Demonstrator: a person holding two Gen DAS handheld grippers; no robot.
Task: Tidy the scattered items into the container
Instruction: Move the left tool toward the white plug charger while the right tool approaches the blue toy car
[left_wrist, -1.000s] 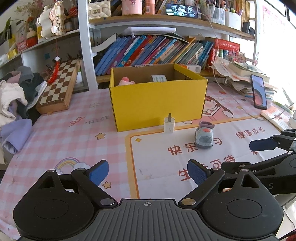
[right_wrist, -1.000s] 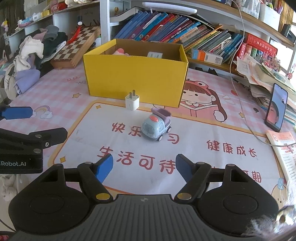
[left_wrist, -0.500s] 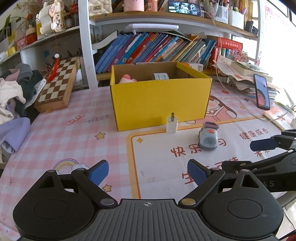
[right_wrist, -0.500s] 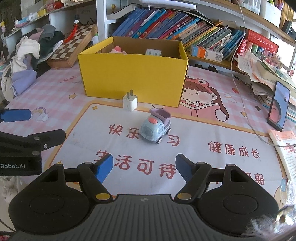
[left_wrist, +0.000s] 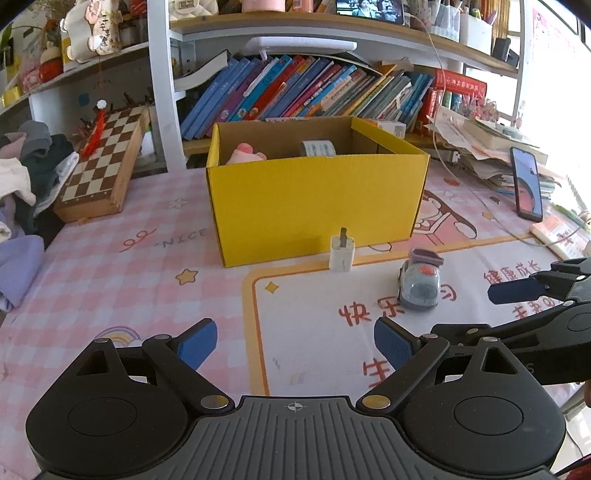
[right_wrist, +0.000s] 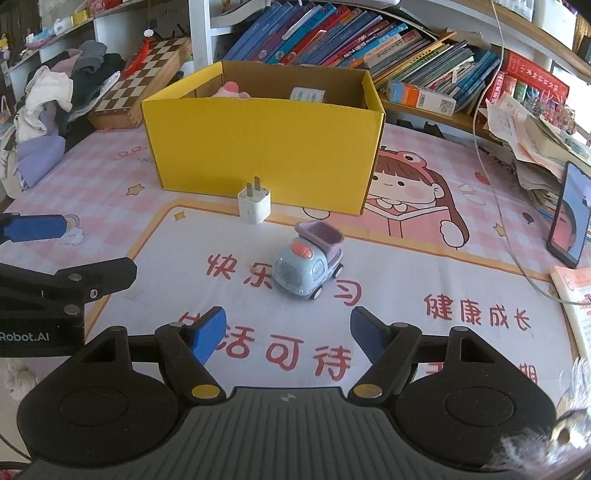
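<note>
A yellow cardboard box (left_wrist: 314, 206) (right_wrist: 258, 147) stands open on the table; a pink soft toy (left_wrist: 243, 152) and a tape roll (left_wrist: 317, 148) lie inside. A white plug adapter (left_wrist: 342, 253) (right_wrist: 254, 204) stands just in front of the box. A small blue-and-purple toy truck (left_wrist: 419, 285) (right_wrist: 308, 267) sits on the mat nearer to me. My left gripper (left_wrist: 295, 347) is open and empty, short of the adapter. My right gripper (right_wrist: 288, 334) is open and empty, just short of the truck.
A chessboard box (left_wrist: 103, 173) and a heap of clothes (left_wrist: 22, 192) lie at the left. A phone (left_wrist: 528, 184) leans on stacked papers at the right, with a cable across the mat. Bookshelves (left_wrist: 314, 92) stand behind the box.
Both grippers have moved a little forward toward the box; the truck and adapter look closer. Neither object has moved and both grippers stay open.
</note>
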